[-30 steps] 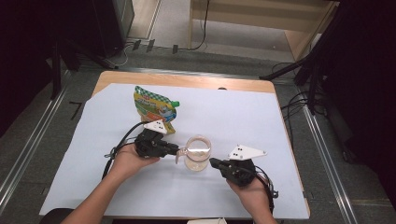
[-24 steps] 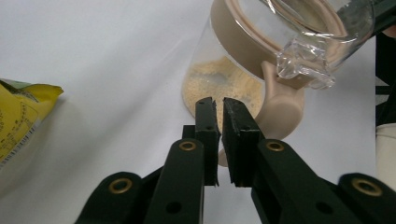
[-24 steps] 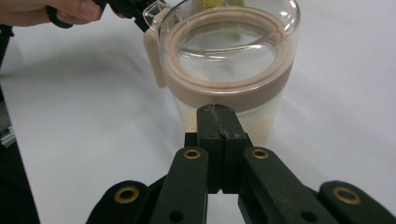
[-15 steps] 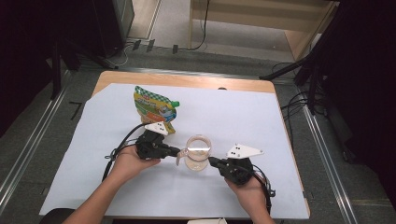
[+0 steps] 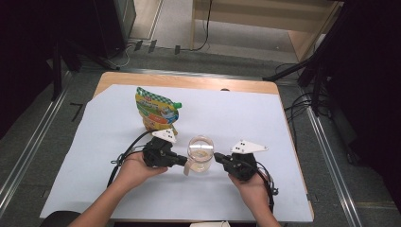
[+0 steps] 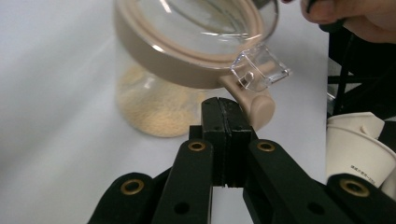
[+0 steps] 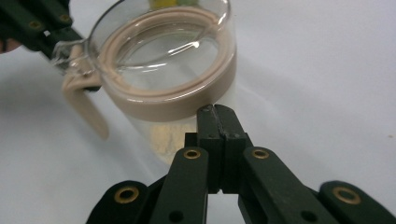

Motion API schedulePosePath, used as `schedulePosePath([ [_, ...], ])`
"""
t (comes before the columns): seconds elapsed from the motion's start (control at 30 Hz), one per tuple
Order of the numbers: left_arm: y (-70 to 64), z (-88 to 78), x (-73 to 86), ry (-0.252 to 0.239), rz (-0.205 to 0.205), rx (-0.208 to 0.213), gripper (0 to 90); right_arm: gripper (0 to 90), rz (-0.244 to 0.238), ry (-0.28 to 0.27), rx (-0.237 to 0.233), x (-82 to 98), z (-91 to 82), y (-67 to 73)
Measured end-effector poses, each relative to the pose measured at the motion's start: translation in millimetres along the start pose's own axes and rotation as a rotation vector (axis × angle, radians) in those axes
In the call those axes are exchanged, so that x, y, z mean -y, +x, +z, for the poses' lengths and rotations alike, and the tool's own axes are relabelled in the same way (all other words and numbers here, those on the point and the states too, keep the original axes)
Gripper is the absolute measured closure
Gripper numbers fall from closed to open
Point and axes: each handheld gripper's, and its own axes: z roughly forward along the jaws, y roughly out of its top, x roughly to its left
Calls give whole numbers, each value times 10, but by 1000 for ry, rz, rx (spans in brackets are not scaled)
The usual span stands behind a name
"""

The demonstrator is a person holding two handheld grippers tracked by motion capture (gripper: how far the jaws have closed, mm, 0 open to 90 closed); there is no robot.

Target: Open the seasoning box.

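**Glass jar flanked by two closed grippers**

High view: glass jar [image 5: 200, 153] stands upright mid-table, latch pointing toward the left gripper [image 5: 182, 162]; right gripper [image 5: 218, 156] opposite.

Left gripper view: jaws pressed together, empty, beneath the clasp [image 6: 259, 70].

Right gripper view: jaws pressed together, empty, at the jar's beige band [image 7: 177, 109].

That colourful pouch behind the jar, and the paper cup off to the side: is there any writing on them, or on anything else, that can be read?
Pouch: a printed label in green, yellow and red, too small and blurred to read.
Paper cup: a short line of small dark print near its lower edge, too blurred to read.
Jar: no writing to be seen on the glass or the lid.
White cloth: no print.
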Motion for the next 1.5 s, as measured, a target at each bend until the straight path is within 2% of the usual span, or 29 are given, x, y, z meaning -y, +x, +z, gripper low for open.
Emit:
schedulePosePath([
  [0.07,-38,32,-17,8,16,7,900,900,0,-7,7,-16,15,-18],
  [0.23,-98,96,-44,11,24,21,900,900,-9,-16,19,-50,30,-49],
  [0.33,-136,135,-60,12,37,28,900,900,1,-12,16,-48,39,-57],
  [0.4,-155,169,-70,13,40,46,900,900,8,-3,18,-50,36,-53],
  [0.57,-162,181,-79,13,37,58,898,900,9,-16,12,-53,-39,-50],
  [0.67,-133,125,-67,19,23,64,839,900,10,-12,-2,-43,-102,-24],
  [0.8,-85,13,-25,22,14,47,757,900,-2,-8,-23,-14,-157,76],
  [0.93,3,-95,-3,-2,8,33,661,900,-14,-7,-53,13,-229,193],
  [1.03,55,-102,16,2,2,17,593,900,-21,-1,-86,26,-257,290],
  [1.13,84,-96,27,4,13,7,548,900,-44,10,-103,45,-256,392],
  [1.27,98,-102,30,-13,21,-2,508,900,-57,11,-138,86,-217,542],
  [1.33,114,-108,30,-15,17,0,501,900,-74,10,-141,99,-190,594],
  [1.5,149,-115,37,-19,6,-2,483,900,-70,25,-152,89,-82,660],
])
